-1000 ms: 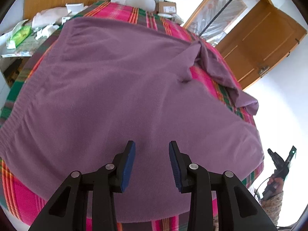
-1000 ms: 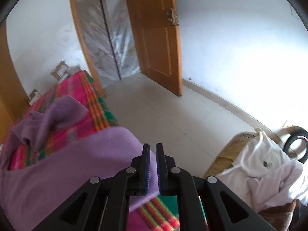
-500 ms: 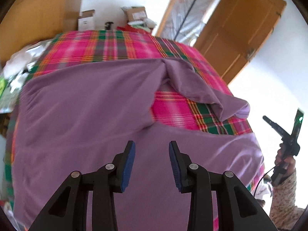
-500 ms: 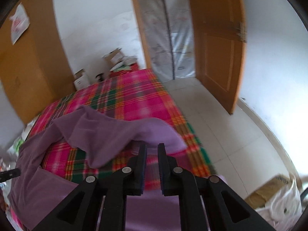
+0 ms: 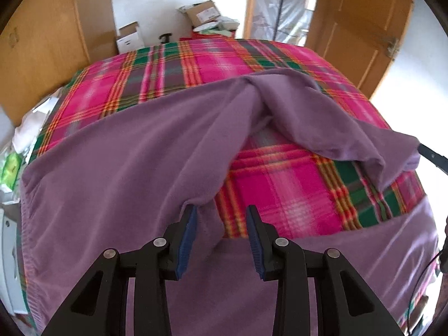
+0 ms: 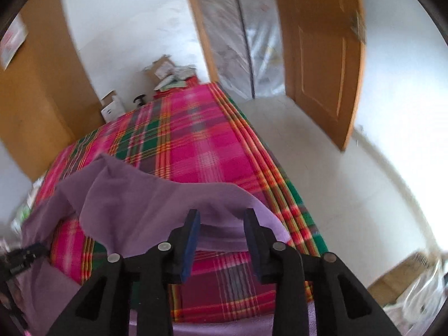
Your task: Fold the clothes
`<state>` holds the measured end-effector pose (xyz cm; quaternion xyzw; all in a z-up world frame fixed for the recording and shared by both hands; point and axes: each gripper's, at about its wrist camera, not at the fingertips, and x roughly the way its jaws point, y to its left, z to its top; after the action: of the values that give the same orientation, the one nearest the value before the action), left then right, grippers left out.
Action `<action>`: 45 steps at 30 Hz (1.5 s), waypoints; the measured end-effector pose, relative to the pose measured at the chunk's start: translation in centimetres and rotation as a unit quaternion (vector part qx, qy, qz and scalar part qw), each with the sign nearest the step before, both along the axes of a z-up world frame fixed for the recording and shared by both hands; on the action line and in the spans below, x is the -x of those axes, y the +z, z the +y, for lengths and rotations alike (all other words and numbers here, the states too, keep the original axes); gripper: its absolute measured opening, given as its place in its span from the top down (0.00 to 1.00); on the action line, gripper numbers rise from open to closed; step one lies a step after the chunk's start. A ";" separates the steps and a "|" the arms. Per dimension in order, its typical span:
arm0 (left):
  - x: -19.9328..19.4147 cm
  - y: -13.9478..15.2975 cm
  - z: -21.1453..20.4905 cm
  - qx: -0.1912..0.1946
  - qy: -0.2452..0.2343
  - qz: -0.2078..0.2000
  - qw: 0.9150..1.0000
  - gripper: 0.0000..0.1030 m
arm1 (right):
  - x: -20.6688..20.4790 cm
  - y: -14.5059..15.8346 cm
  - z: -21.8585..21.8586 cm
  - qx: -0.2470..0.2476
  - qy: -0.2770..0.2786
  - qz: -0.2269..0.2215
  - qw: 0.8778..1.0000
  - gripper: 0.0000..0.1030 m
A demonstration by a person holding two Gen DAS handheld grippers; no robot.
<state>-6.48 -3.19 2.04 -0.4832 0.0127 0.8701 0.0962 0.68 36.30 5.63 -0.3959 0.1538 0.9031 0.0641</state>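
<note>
A purple fleece garment [image 5: 134,168] lies spread on a bed with a pink and green plaid cover [image 5: 294,190]. One part of it is folded across toward the right edge [image 5: 350,128]. My left gripper [image 5: 221,221] is open and empty, just above the near fold of the garment. My right gripper [image 6: 221,224] is open, with the folded purple cloth [image 6: 156,201] lying right at its fingertips, not gripped. The right gripper's tip also shows at the left wrist view's right edge [image 5: 434,158].
A wooden wardrobe [image 5: 44,36] stands at the left. Cardboard boxes [image 5: 201,14] sit beyond the bed. An open wooden door [image 6: 322,56] and bare tiled floor [image 6: 350,182] lie to the right. A box with white cloth [image 6: 414,285] sits at lower right.
My right gripper has swung over the bed and opened, letting go of the purple cloth. My left gripper has pulled back toward the near edge, staying open.
</note>
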 end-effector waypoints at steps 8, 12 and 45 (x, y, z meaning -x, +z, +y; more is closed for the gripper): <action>1.3 0.1 -0.5 -0.005 0.011 0.015 1.000 0.64 | 1.4 -2.0 -0.1 0.092 0.048 -0.017 0.994 0.62; 1.9 -0.2 -0.2 0.011 0.016 0.017 1.000 0.64 | 3.2 -2.9 -0.3 0.102 0.044 -0.026 0.993 0.61; 2.0 -0.7 1.9 0.067 -0.091 0.059 0.992 0.64 | 11.2 1.2 5.2 -0.005 -0.085 0.054 0.995 0.94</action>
<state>-8.48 -1.25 1.35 -0.4336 0.1207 0.8817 0.1416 -10.52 41.54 6.80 -0.3318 0.1852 0.9151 0.1346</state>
